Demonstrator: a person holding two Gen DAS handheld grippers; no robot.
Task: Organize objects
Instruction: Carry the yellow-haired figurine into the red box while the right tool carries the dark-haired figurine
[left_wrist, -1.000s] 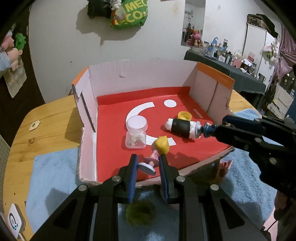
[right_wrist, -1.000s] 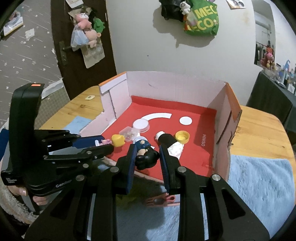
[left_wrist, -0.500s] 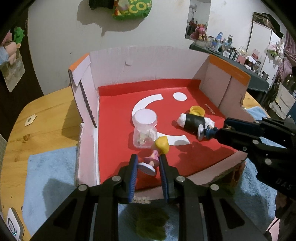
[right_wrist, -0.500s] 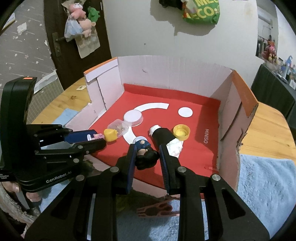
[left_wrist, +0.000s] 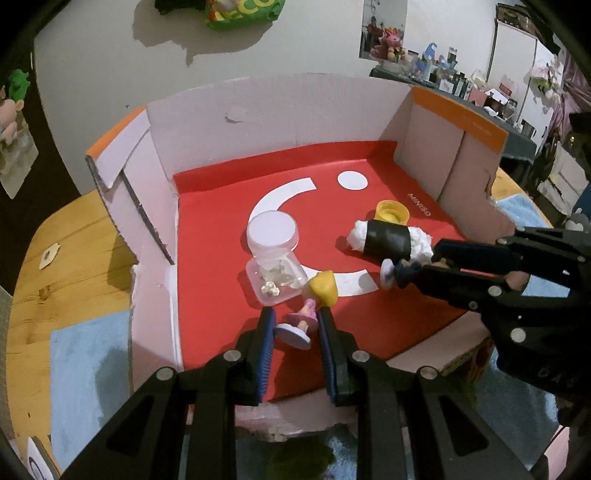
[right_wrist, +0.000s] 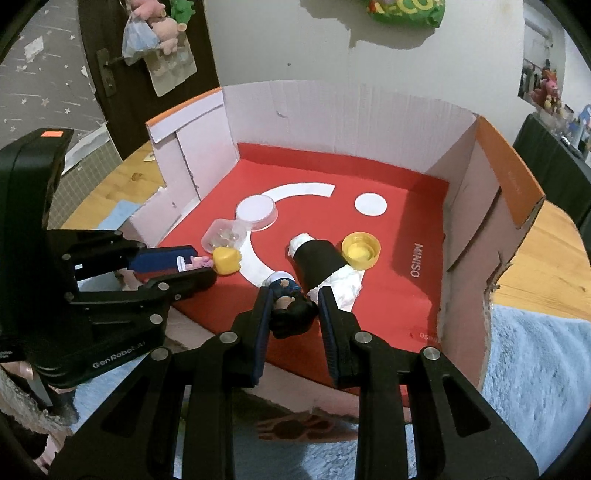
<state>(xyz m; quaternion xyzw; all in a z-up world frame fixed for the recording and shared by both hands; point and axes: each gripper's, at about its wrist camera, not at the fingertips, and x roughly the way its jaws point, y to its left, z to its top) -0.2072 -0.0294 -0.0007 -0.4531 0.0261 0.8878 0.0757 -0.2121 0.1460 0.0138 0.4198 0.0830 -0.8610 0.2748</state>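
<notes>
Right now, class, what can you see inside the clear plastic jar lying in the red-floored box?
Inside the clear jar, lying tipped with its white lid on, a few small pale, glassy bits show. What they are is too small to tell; the lid hides the neck.

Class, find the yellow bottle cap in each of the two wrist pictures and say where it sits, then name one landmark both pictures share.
Left wrist view: the yellow bottle cap lies right of centre on the red floor, just behind the black-and-white roll.
Right wrist view: the yellow bottle cap lies right of centre, beside the same roll.
Shared landmark: the white dot printed on the red floor.
</notes>
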